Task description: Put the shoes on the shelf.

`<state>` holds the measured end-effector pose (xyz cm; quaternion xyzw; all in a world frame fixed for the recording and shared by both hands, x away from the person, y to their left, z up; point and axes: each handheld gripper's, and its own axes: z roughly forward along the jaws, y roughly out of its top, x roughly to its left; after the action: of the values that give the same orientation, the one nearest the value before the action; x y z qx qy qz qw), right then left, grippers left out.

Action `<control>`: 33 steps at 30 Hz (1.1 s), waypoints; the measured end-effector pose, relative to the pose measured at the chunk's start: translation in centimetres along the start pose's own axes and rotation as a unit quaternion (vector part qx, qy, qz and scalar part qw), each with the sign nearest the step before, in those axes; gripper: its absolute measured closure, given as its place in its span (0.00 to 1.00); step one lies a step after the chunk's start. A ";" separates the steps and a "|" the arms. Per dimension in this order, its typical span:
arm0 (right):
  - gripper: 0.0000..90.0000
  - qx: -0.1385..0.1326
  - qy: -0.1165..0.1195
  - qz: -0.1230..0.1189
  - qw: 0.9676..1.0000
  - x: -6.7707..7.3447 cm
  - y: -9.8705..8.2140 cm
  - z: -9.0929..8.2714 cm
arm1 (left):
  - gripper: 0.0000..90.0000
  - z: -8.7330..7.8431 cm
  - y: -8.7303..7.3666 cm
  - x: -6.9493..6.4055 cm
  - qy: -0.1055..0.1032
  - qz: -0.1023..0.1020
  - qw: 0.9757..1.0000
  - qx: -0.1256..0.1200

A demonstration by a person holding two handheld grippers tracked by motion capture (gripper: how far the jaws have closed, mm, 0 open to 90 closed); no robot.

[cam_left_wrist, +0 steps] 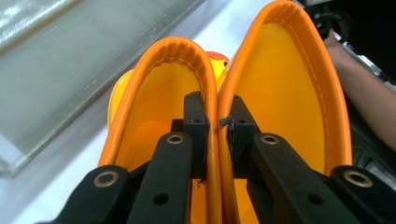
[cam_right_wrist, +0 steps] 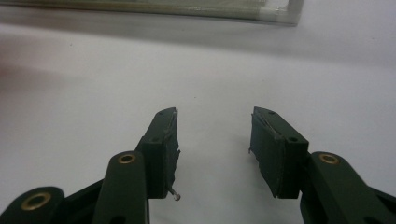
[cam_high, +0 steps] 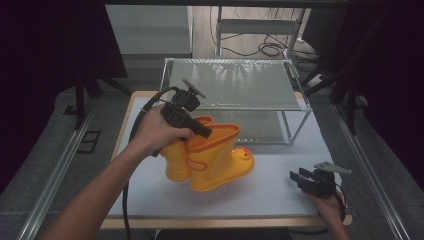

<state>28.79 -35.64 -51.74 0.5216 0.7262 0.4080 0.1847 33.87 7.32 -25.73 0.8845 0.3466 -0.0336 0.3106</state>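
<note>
- Left gripper (cam_high: 204, 131) tips are hidden inside the boots (cam_high: 210, 155); in the left gripper view its jaws are nearly closed, pinching the two adjoining orange cuffs together, one jaw in each boot.
- Far boot is mostly hidden behind the near one.
- Boots: yellow rubber, orange rim and pull loop, duck face on the near toe.
- They sit near the middle of the tabletop (cam_high: 280, 195), in front of the glass shelf (cam_high: 235, 82), tilted; can't tell if the soles touch.
- No readable writing.
- Right gripper (cam_high: 299, 178) at the front right corner, jaws wide apart, empty.
</note>
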 end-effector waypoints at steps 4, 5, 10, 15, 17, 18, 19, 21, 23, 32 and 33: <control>0.57 -0.001 0.000 0.000 1.000 0.0 0.0 0.0 | 0.91 -0.1 0.7 -0.4 -0.006 0.008 1.000 -0.001; 0.57 -0.001 -0.001 0.000 1.000 -0.1 0.0 0.0 | 0.91 -0.2 0.9 -0.5 -0.006 0.010 1.000 -0.002; 0.57 -0.001 -0.002 0.004 1.000 -0.2 0.0 -0.1 | 0.91 -0.5 1.7 -1.1 -0.009 0.014 1.000 -0.007; 0.57 -0.002 -0.003 0.004 1.000 -0.3 0.0 -0.1 | 0.91 -1.1 2.7 -1.8 -0.010 0.022 1.000 -0.012; 0.57 -0.002 -0.003 0.004 1.000 -0.3 0.0 -0.1 | 0.91 -1.3 3.1 -2.0 -0.011 0.021 1.000 -0.018; 0.57 -0.002 -0.003 0.004 1.000 -0.3 0.0 -0.1 | 0.91 -1.3 3.2 -2.1 -0.012 0.021 1.000 -0.019; 0.57 -0.002 -0.003 0.004 1.000 -0.3 0.0 -0.1 | 0.91 -1.4 3.4 -2.2 -0.013 0.019 1.000 -0.021; 0.57 -0.001 -0.003 0.006 1.000 -0.3 0.0 -0.1 | 0.91 -1.4 3.6 -2.3 -0.015 0.023 0.999 -0.021; 0.57 -0.002 -0.004 0.005 1.000 -0.3 0.0 -0.2 | 0.91 -1.3 3.8 -2.5 -0.017 0.024 0.999 -0.023; 0.57 -0.003 -0.005 0.010 1.000 -0.5 0.0 -0.2 | 0.91 -1.1 4.7 -3.0 -0.035 0.028 0.998 -0.033; 0.57 -0.003 -0.005 0.010 1.000 -0.5 0.0 -0.2 | 0.91 -1.1 4.9 -3.0 -0.038 0.027 0.998 -0.034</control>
<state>28.81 -36.15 -51.73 0.5298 0.7191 0.4095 0.1857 34.52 3.43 -21.41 0.8806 0.3111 -0.0466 0.3544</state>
